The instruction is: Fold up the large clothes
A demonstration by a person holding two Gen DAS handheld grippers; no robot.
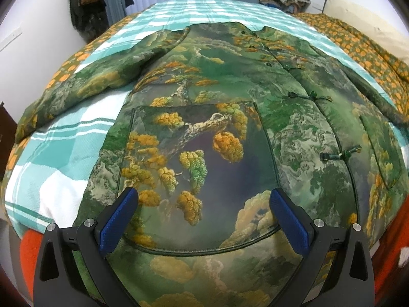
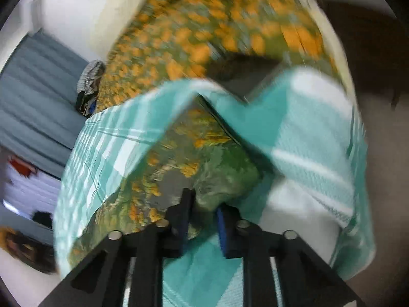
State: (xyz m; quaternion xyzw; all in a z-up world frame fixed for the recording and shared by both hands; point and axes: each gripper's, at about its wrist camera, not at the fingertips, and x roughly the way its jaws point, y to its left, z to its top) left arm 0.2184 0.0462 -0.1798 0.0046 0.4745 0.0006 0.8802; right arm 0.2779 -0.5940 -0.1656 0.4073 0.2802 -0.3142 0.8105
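Jacket (image 1: 204,107) lies flat, front up, on the teal plaid blanket (image 1: 51,158) across the bed, hem at the near edge, collar toward the far edge. Its one sleeve (image 1: 76,87) is spread toward the bed's left edge. Frog buttons (image 1: 309,96) run down the front, right of the big patch pocket (image 1: 199,168). Left claw (image 1: 203,207) is wide, nothing between the pads, hovering over the pocket near the hem. Orange-dot cover (image 1: 358,43) shows along the bed's right edge. Right claw (image 2: 204,204) is narrow, clamped on a jacket (image 2: 179,168) fold lifted off the blanket (image 2: 294,133); view blurred.
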